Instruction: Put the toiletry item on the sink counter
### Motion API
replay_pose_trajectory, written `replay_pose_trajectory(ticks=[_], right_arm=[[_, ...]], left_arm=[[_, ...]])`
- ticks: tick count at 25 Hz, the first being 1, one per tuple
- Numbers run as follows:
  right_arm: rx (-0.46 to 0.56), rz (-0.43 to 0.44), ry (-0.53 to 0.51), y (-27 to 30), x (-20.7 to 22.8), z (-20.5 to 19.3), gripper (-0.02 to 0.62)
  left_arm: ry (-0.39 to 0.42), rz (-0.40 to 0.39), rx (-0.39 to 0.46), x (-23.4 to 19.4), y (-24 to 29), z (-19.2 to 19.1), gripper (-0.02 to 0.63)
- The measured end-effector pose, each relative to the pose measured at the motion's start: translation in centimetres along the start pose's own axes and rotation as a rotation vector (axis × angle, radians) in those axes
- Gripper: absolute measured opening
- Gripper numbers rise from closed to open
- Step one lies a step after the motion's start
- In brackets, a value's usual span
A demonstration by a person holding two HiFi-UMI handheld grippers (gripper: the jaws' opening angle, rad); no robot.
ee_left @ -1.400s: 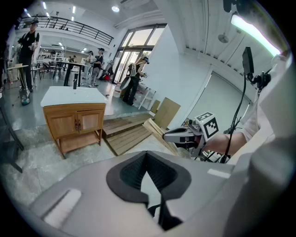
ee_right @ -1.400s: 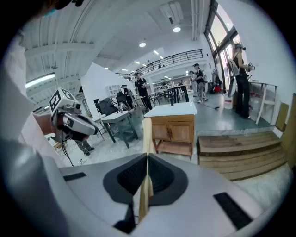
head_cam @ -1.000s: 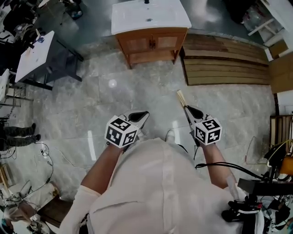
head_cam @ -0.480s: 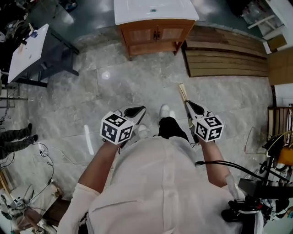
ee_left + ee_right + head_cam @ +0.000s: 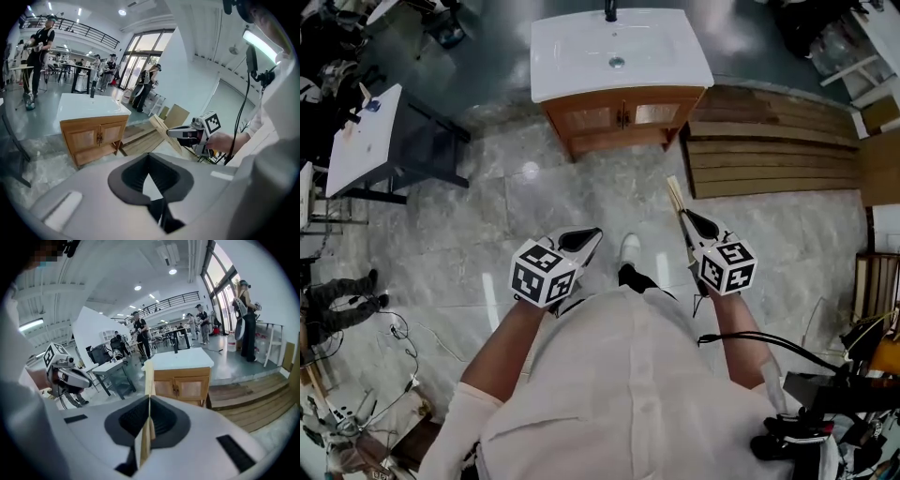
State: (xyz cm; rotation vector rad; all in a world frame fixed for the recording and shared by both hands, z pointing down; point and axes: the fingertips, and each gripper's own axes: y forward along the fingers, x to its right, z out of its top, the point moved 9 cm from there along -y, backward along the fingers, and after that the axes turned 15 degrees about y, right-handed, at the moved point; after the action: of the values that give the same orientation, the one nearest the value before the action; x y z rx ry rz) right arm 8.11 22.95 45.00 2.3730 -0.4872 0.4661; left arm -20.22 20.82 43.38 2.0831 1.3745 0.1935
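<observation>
A pale, flat wooden toiletry item [image 5: 675,198] sticks out forward from my right gripper [image 5: 686,218], whose jaws are shut on it. In the right gripper view the wooden toiletry item [image 5: 148,376] stands on edge between the dark pads. My left gripper [image 5: 584,240] is shut with nothing in it, and its pads meet in the left gripper view [image 5: 149,157]. Both are held at waist height over the stone floor. The white sink counter [image 5: 572,66] on a wooden cabinet [image 5: 619,117] stands ahead, well beyond both grippers. It also shows as the sink counter [image 5: 89,104] and the sink counter [image 5: 180,359].
A black faucet [image 5: 610,11] stands at the counter's back edge. Stacked wooden planks [image 5: 769,141] lie on the floor right of the cabinet. A dark table with a white top [image 5: 370,136] is at the left. Cables trail at the lower left, equipment at the lower right. Several people stand in the background.
The person has stepped on across the floor, and the sink counter now shows whole. Both grippers keep their pose, and the right one still holds the wooden item.
</observation>
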Motion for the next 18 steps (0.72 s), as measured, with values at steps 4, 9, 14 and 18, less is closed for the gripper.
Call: replay_pose_trajectory(ticks=[4, 9, 14, 18], right_arm=[[-0.008, 0.032, -0.038, 2.5, 3.1, 4.3, 0.006], [-0.004, 0.022, -0.037, 5.4, 6.8, 8.2, 0.006], [0.010, -0.008, -0.019, 8.8, 8.8, 11.6, 0.006], [0.027, -0.049, -0.002, 12.1, 10.3, 14.7, 0.006]], left_arm=[[-0.006, 0.033, 0.020, -2.8, 2.7, 4.0, 0.006], [-0.027, 0.026, 0.031, -5.8, 5.5, 7.3, 0.006], [-0.023, 0.003, 0.014, -10.0, 7.3, 9.3, 0.006], [-0.014, -0.017, 0.023, -15.0, 8.7, 10.9, 0.006]])
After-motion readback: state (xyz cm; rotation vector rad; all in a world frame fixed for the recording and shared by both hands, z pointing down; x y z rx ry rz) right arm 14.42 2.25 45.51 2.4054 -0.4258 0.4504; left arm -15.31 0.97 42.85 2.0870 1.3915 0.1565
